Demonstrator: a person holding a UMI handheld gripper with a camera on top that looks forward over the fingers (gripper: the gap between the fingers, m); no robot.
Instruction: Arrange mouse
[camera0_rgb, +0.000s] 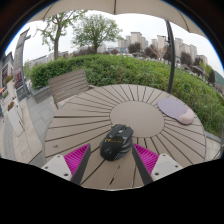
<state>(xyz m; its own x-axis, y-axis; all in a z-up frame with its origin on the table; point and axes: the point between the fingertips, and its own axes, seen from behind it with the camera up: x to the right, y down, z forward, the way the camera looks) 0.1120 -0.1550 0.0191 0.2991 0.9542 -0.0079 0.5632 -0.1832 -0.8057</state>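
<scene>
A black computer mouse lies on a round wooden slatted table. It sits between my two fingertips, slightly ahead of them, with a gap on each side. My gripper is open, its magenta pads spread wide on either side of the mouse. A grey-lilac mouse pad lies on the table beyond the mouse, to the right near the table's far edge.
A wooden bench stands beyond the table to the left, on a paved terrace. A green hedge runs behind, with trees and buildings farther off. An umbrella canopy hangs overhead.
</scene>
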